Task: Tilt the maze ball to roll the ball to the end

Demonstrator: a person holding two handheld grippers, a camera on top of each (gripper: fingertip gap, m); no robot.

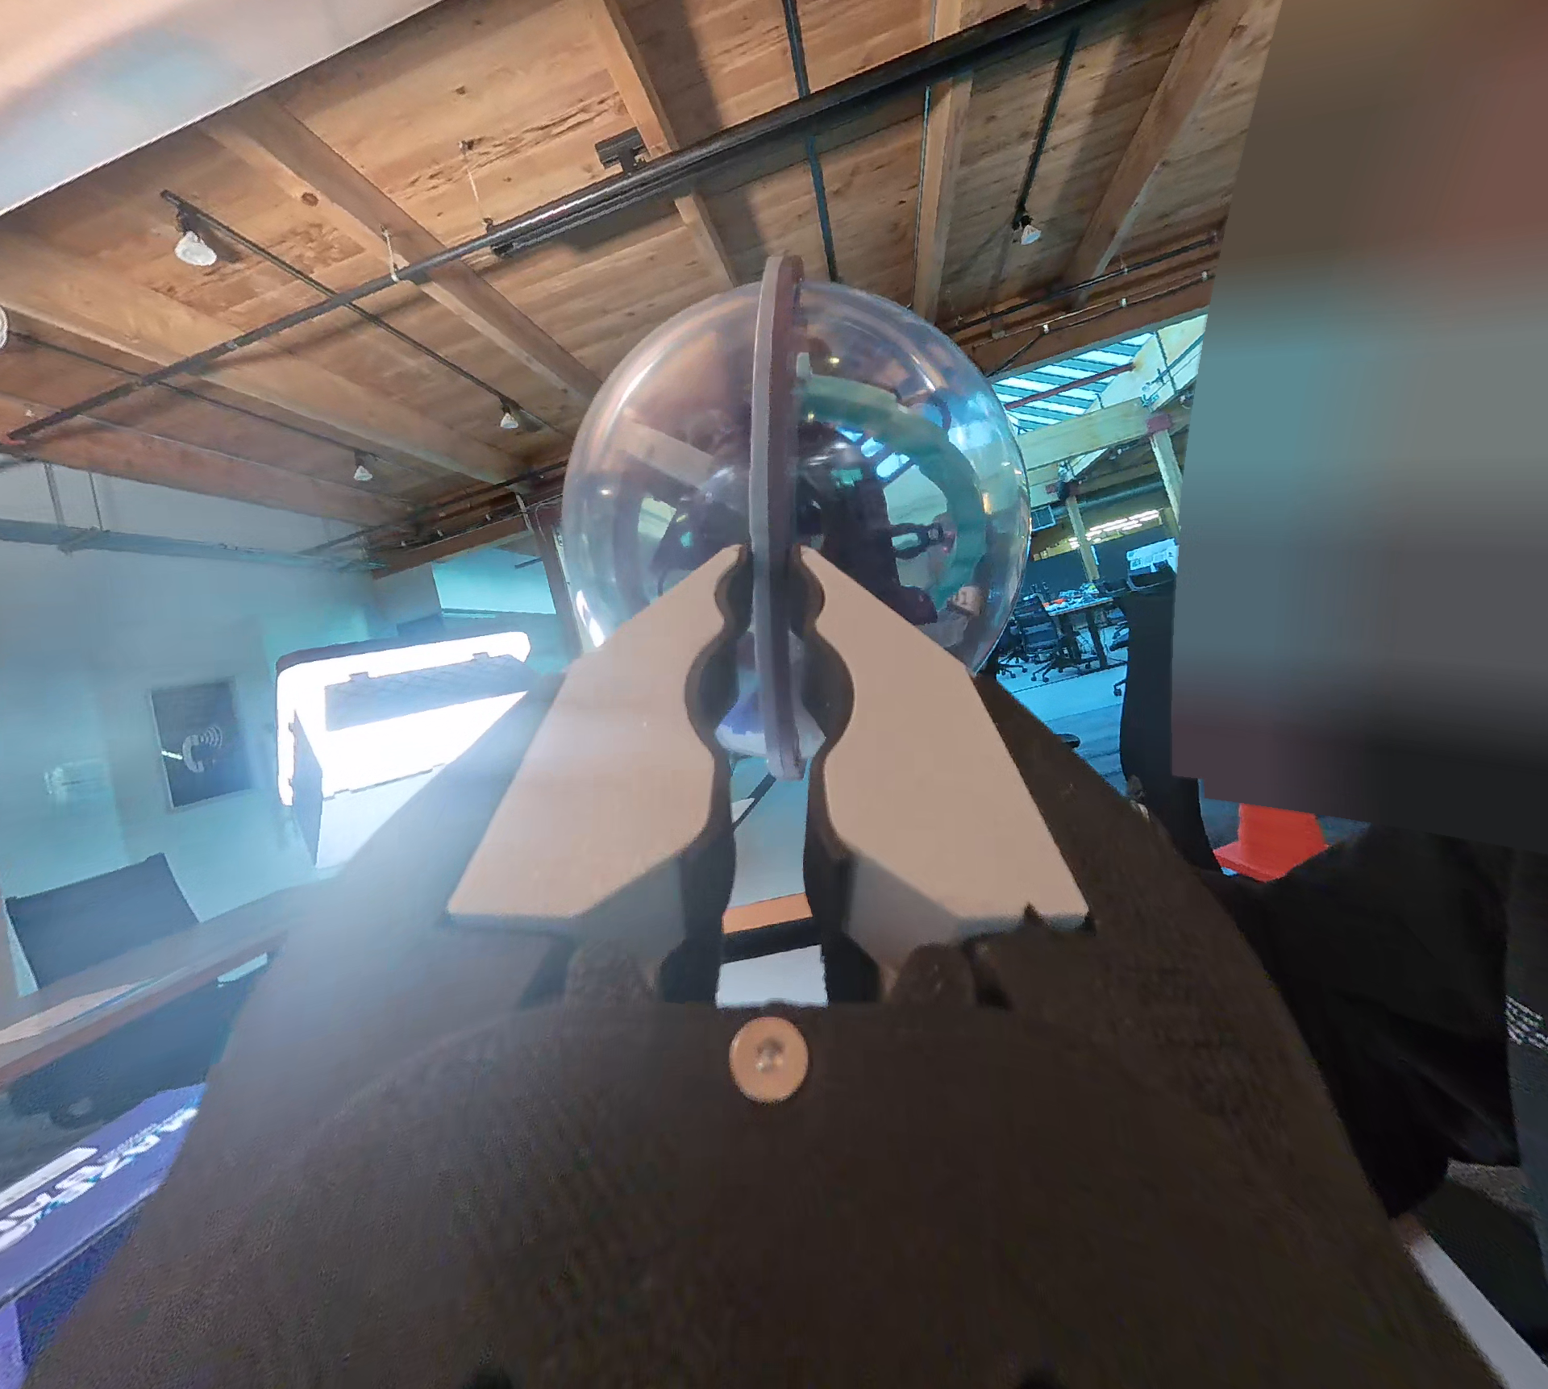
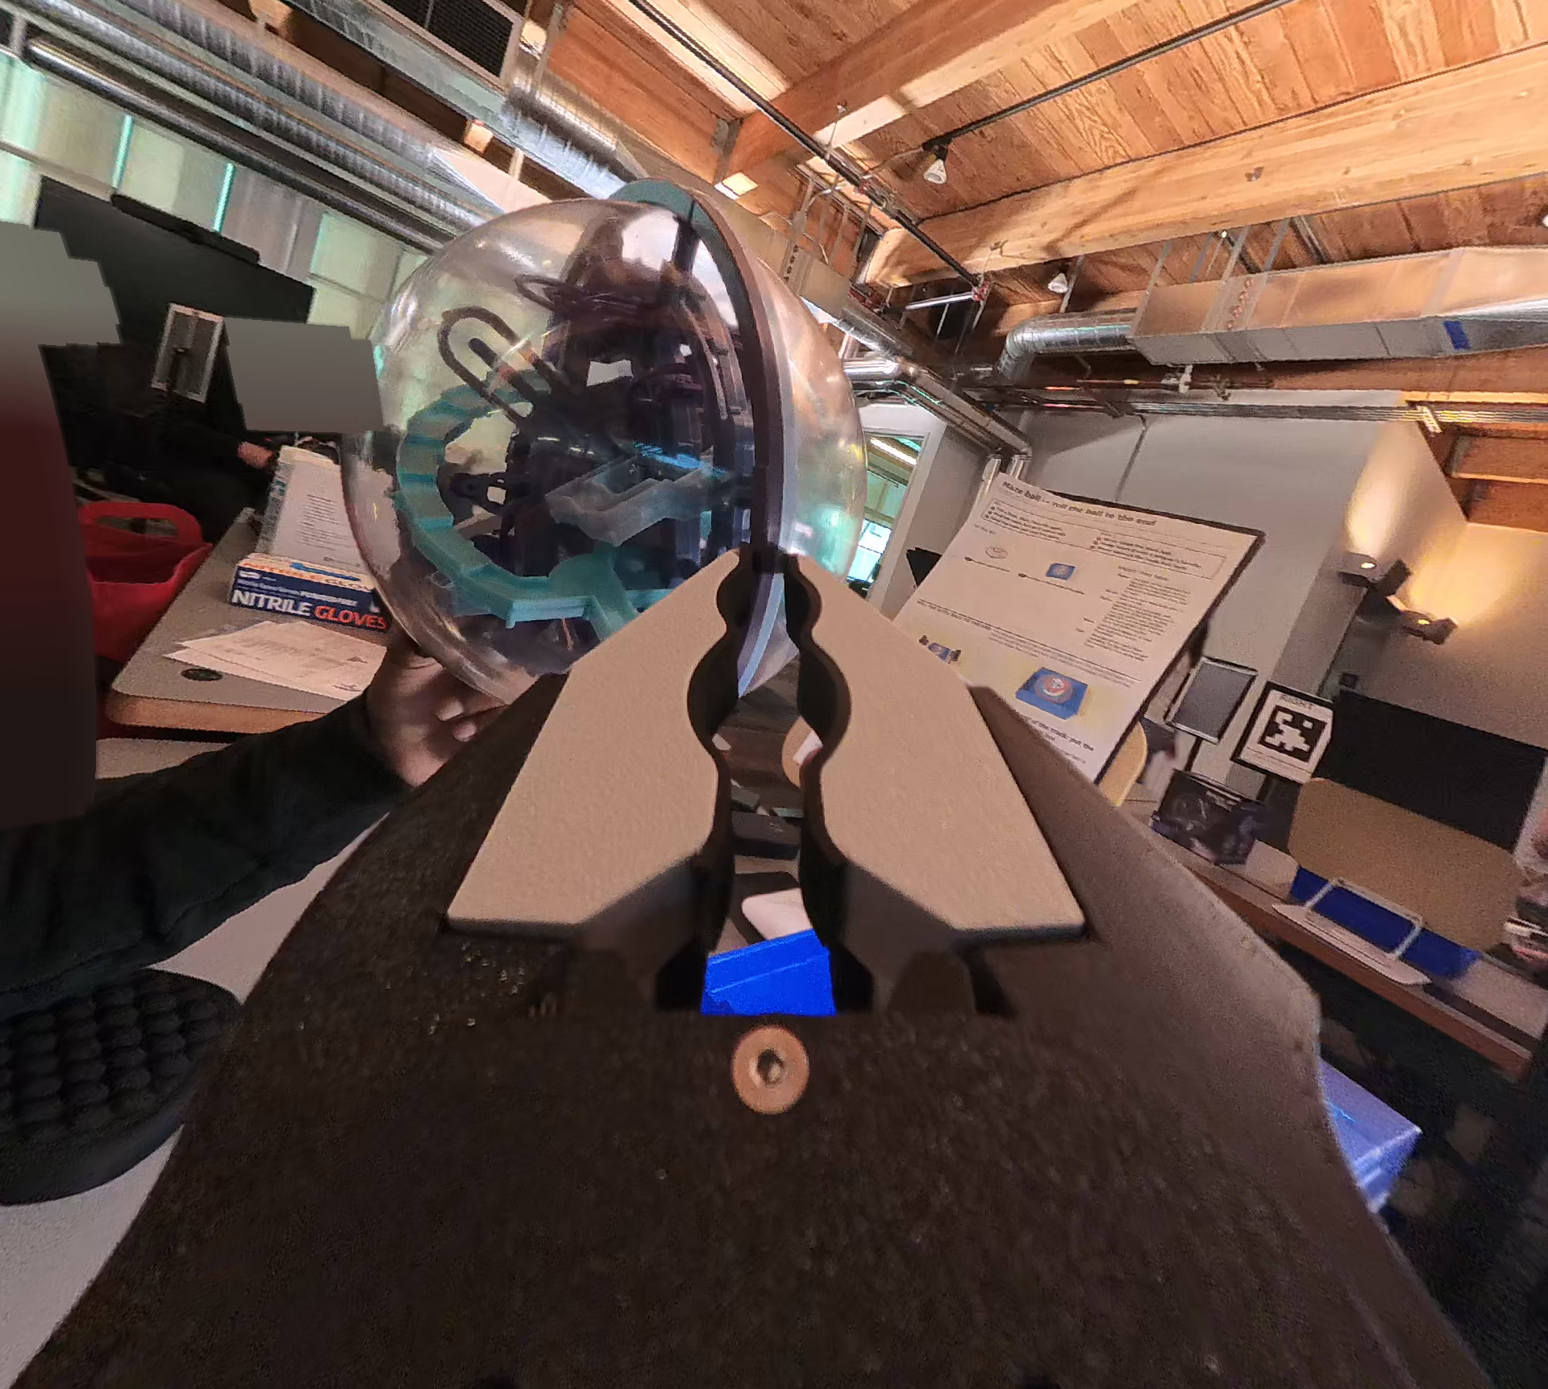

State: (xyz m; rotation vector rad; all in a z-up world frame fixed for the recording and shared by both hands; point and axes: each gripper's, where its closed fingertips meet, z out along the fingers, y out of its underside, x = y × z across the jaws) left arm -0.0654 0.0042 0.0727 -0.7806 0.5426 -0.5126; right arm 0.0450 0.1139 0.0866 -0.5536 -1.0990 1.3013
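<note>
The maze ball [image 1: 888, 478] is a clear plastic sphere with teal and dark purple tracks inside and a flat dark rim [image 1: 771, 478] around its middle. It is held up in the air, against the wooden ceiling. My left gripper [image 1: 775, 561] is shut on the rim, seen edge-on between its fingers. In the right wrist view the maze ball [image 2: 586, 444] shows larger, and my right gripper [image 2: 764, 560] is shut on its rim [image 2: 758, 377] from the other side. I cannot make out the small ball inside the maze.
A person's hand [image 2: 436, 712] in a dark sleeve is just below the sphere. A table [image 2: 167, 687] with papers and a box of gloves [image 2: 310, 591] lies at the left. An instruction board [image 2: 1081, 620] and blue bins [image 2: 1382, 922] stand at the right.
</note>
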